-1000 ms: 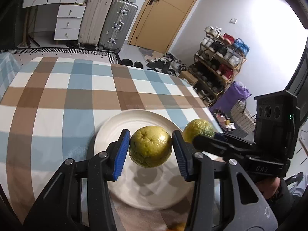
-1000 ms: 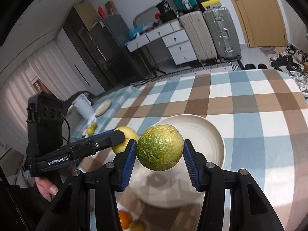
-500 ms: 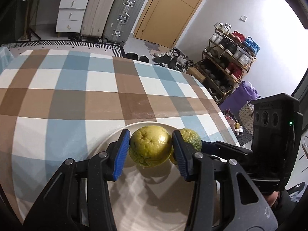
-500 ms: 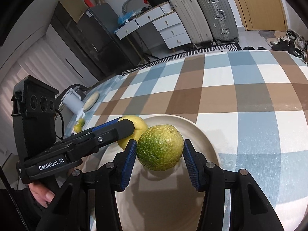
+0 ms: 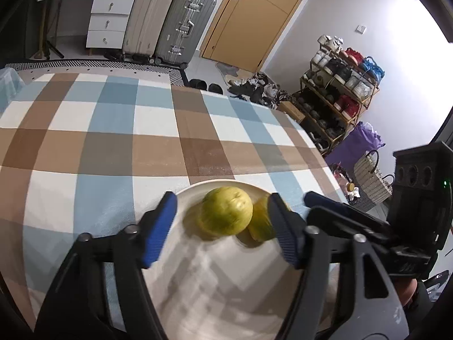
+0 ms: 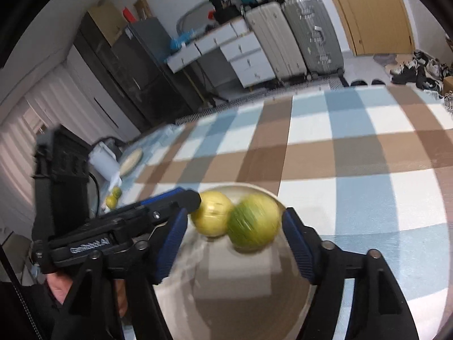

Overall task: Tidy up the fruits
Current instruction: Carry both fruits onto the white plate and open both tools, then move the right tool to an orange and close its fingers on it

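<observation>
A yellow-green citrus fruit (image 5: 227, 214) lies on the white plate (image 5: 215, 291), free between the spread blue pads of my left gripper (image 5: 219, 233), which is open. A greener fruit (image 6: 252, 223) lies beside it on the plate (image 6: 240, 289), inside the spread pads of my right gripper (image 6: 233, 242), also open. In the left wrist view the greener fruit (image 5: 262, 222) is partly hidden behind my right pad. The yellow fruit (image 6: 213, 213) shows in the right wrist view, touching the green one. The other gripper shows at each view's side.
The plate stands near the front of a table with a blue, brown and white checked cloth (image 5: 119, 141). Two small green fruits (image 6: 113, 197), a white jug (image 6: 103, 163) and a small dish (image 6: 130, 160) are at the table's far left. Suitcases, drawers and a shoe rack stand beyond.
Both grippers have opened and let go of their fruits, which now lie side by side on the plate. Both grippers have moved lower over the plate.
</observation>
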The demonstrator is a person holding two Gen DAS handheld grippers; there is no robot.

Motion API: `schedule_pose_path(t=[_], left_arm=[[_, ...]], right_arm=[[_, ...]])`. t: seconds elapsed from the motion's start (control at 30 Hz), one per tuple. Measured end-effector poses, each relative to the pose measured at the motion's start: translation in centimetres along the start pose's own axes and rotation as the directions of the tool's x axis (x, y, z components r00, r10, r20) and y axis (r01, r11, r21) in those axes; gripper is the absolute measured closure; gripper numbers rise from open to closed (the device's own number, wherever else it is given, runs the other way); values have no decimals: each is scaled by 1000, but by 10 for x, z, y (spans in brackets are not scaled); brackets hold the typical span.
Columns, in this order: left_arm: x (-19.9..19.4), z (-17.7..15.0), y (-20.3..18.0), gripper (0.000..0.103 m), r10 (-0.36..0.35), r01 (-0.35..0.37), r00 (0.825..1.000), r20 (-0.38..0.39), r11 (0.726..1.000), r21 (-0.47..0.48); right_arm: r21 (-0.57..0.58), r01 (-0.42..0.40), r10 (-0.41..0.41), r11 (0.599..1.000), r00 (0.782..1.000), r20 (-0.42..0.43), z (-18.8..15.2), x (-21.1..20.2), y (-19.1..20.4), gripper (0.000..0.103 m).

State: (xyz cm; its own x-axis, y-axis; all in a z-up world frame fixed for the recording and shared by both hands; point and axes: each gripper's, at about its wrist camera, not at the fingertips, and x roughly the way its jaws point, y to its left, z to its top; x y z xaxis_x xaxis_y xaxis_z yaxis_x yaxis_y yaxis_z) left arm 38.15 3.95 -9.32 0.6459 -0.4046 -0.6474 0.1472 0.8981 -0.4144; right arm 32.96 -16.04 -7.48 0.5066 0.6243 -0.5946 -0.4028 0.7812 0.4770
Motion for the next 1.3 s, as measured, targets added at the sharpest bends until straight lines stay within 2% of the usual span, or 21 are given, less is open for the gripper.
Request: schedule_pose_path(t=[0.1, 0.17, 0.23, 0.47, 0.67, 0.8, 0.93, 1.03, 1.3], left_arm=[[-19, 0, -2, 31, 9, -8, 1000, 25, 1000, -9], [-33, -2, -5, 27, 17, -16, 999, 39, 1000, -7], [-47, -5, -11, 23, 33, -33, 998, 53, 999, 5], [-97, -33, -35, 23, 57, -60, 996, 75, 998, 37], [-132, -66, -57, 18, 75, -80, 995, 71, 995, 66], [-160, -85, -73, 18, 84, -91, 994, 70, 990, 110], [-195, -106, -83, 1, 66, -78, 993, 101, 991, 113], [-216, -122, -88, 1, 74, -88, 991, 113, 988, 124], [-251, -171, -92, 1, 80, -93, 992, 94, 985, 142]], right_arm=[[-7, -3, 4, 1000, 999, 39, -1, -23, 6, 18], [-10, -9, 9, 1000, 998, 58, -5, -39, 11, 2], [-7, -4, 4, 1000, 996, 87, -10, -55, 16, 1], [-20, 22, -19, 1000, 992, 124, -35, -98, 37, 0], [-64, 106, -91, 992, 975, 202, -65, -137, 60, 0], [-69, 139, -123, 988, 972, 203, -80, -152, 68, 0], [-63, 141, -124, 988, 969, 214, -98, -171, 79, 0], [-53, 142, -126, 988, 965, 229, -116, -183, 89, 0], [-127, 188, -160, 974, 965, 206, -164, -201, 119, 0]])
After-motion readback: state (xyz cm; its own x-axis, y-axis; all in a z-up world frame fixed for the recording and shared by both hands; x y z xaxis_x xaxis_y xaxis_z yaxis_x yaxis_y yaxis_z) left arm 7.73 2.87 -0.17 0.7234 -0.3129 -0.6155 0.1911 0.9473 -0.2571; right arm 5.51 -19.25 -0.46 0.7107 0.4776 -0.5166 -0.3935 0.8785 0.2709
